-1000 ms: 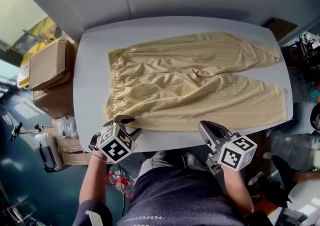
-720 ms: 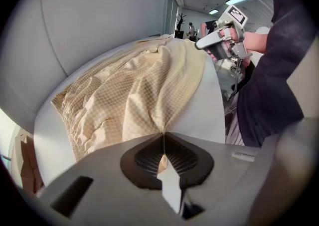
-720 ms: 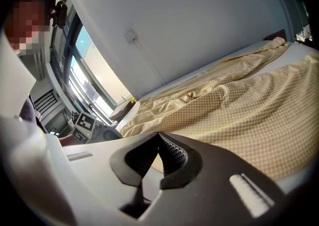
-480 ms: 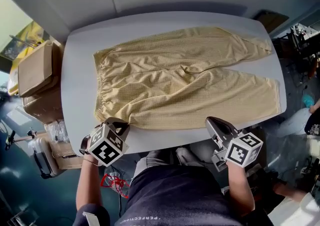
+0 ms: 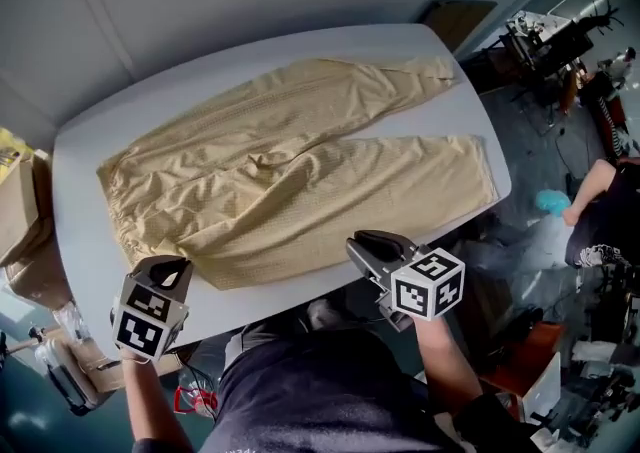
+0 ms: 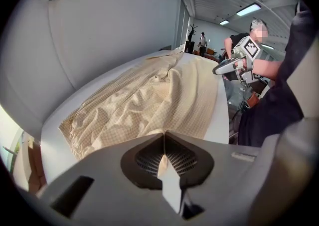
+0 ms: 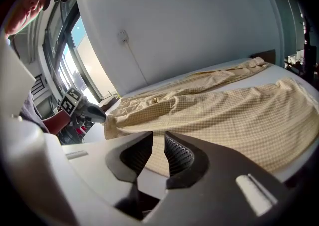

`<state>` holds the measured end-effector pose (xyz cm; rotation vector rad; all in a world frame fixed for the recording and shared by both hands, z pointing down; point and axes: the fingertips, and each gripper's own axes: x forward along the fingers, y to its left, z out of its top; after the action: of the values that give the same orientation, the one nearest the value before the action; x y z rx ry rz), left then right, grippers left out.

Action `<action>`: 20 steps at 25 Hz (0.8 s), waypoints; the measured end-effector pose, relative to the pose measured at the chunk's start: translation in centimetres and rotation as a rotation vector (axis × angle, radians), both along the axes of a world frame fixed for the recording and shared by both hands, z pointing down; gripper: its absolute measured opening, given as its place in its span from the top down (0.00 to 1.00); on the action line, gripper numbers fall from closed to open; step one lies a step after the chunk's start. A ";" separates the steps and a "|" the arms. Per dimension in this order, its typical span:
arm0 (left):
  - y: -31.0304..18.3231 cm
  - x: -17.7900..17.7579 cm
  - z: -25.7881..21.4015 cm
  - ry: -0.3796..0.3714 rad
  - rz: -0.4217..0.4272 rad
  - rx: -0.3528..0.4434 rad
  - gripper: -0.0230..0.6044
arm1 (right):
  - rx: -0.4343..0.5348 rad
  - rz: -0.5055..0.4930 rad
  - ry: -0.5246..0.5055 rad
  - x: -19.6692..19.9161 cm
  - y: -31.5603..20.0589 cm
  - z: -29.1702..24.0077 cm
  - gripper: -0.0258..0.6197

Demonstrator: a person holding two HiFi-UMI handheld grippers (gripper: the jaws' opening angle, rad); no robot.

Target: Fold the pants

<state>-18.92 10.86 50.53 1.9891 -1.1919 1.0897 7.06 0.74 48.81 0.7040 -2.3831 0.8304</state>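
Pale yellow checked pants [image 5: 300, 181] lie spread flat on the white table [image 5: 90, 151], waistband at the left and both legs reaching right. My left gripper [image 5: 178, 266] is at the near waistband corner and is shut on it. In the left gripper view the cloth [image 6: 149, 105] runs into the closed left gripper [image 6: 164, 135]. My right gripper [image 5: 358, 241] hovers at the table's front edge, by the near leg. The jaws of the right gripper [image 7: 158, 140] are opening, with a narrow gap and nothing between them. The pants [image 7: 224, 110] lie just beyond.
Cardboard boxes [image 5: 15, 211] stand on the floor off the table's left end. A person [image 5: 600, 211] and cluttered equipment [image 5: 550, 41] are beyond the right end. A grey wall runs along the table's far side.
The left gripper has closed on the waistband corner and raised it slightly. The right gripper has slid along the front edge toward the leg ends. The head view has swung round.
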 end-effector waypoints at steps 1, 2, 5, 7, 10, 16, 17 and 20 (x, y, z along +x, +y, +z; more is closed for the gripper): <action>-0.6 0.3 0.1 -0.013 -0.010 -0.004 0.95 | 0.010 0.014 0.008 1.2 -0.6 -0.1 0.84; -1.2 0.4 0.2 -0.024 -0.021 -0.009 0.95 | 0.018 0.034 0.015 2.6 -1.3 -0.2 0.83; -2.9 0.5 0.1 -0.040 -0.069 -0.027 0.95 | 0.040 0.108 0.044 7.4 -3.3 -0.5 0.83; -3.6 0.5 0.0 -0.054 -0.099 -0.036 0.95 | 0.056 0.161 0.079 11.0 -4.7 -0.2 0.82; -4.6 0.5 0.5 -0.090 -0.137 -0.046 0.95 | 0.073 0.228 0.132 16.4 -6.8 0.4 0.81; -6.4 1.0 1.1 -0.136 -0.217 -0.084 0.95 | 0.066 0.320 0.186 24.1 -9.5 1.5 0.80; -6.6 1.1 1.2 -0.143 -0.227 -0.091 0.95 | 0.063 0.330 0.193 25.1 -9.6 1.5 0.80; -7.3 1.3 1.4 -0.169 -0.248 -0.106 0.95 | 0.053 0.337 0.214 27.0 -9.8 1.8 0.79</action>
<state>-17.61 3.53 51.88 1.6444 -1.3953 1.1832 34.04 -9.01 50.66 1.1772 -2.1315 0.7805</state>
